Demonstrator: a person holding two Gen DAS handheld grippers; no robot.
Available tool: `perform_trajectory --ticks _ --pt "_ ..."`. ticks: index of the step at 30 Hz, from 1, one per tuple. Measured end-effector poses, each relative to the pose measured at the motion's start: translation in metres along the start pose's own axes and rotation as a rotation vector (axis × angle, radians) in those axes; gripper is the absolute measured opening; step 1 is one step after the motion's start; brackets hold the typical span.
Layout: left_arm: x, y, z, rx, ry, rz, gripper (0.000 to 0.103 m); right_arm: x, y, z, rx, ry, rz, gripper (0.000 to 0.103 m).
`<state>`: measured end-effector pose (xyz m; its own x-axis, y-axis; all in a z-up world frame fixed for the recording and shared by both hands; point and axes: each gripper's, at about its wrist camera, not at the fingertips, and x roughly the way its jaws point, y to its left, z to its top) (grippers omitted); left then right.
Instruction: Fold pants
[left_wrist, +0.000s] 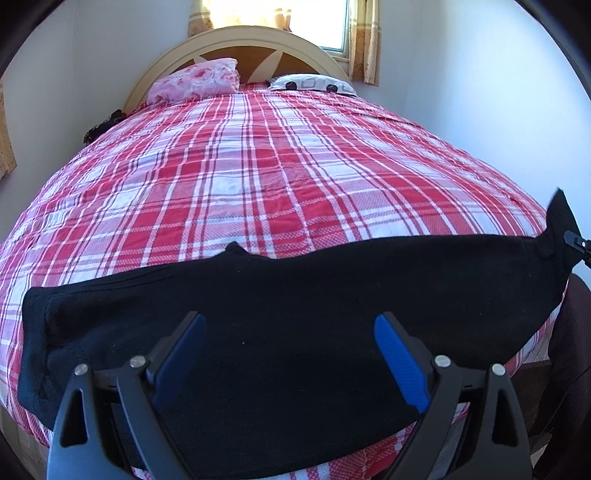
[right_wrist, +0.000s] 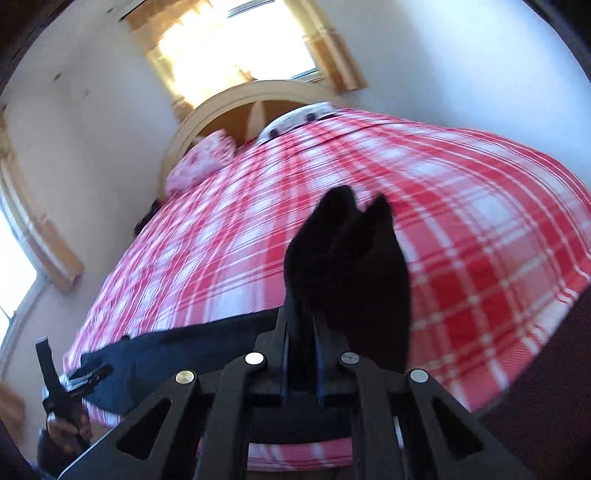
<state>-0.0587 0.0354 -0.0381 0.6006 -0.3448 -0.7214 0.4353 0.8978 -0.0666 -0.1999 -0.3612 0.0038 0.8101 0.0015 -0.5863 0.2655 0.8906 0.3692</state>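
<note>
Black pants (left_wrist: 280, 295) lie stretched across the near edge of a bed covered with a red-and-white plaid bedspread (left_wrist: 258, 166). Left gripper (left_wrist: 290, 354) hovers over the middle of the pants, jaws spread wide, blue pads (left_wrist: 400, 363) clear of the fabric, nothing held. Right gripper (right_wrist: 301, 354) is clamped on one end of the pants, jaws nearly together with black cloth pinched between them; that end sticks up above the fingers and is lifted off the bedspread, seen at the right edge of the left wrist view. Right wrist view is motion-blurred and tilted. Pink floral pillow (left_wrist: 195, 83) and white patterned pillow (left_wrist: 314, 85) sit at the curved headboard (left_wrist: 229, 40), well apart from the pants. Window with curtains behind.
</note>
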Motion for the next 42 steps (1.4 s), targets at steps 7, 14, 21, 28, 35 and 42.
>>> perform_trajectory --ticks 7,14,21,28,35,42 --pt "0.006 -0.008 -0.003 0.014 0.014 -0.046 0.095 0.045 0.087 -0.04 -0.174 0.092 0.066 0.011" --pt "0.01 -0.005 -0.005 -0.005 0.025 -0.059 0.095 0.071 0.16 -0.08 -0.371 0.141 0.113 0.011" --pt "0.01 0.001 -0.008 -0.004 0.022 -0.049 0.095 0.097 0.209 -0.12 -0.56 0.15 0.053 0.015" --pt "0.015 0.004 -0.006 -0.008 0.035 -0.047 0.095 0.096 0.209 -0.131 -0.525 0.141 0.156 0.047" --pt "0.011 -0.002 0.006 0.026 0.003 -0.046 0.095 0.053 0.186 -0.099 -0.312 0.084 0.474 0.052" --pt "0.01 -0.023 0.016 0.059 -0.009 -0.047 0.095 0.119 0.165 -0.069 -0.238 0.107 0.253 0.018"
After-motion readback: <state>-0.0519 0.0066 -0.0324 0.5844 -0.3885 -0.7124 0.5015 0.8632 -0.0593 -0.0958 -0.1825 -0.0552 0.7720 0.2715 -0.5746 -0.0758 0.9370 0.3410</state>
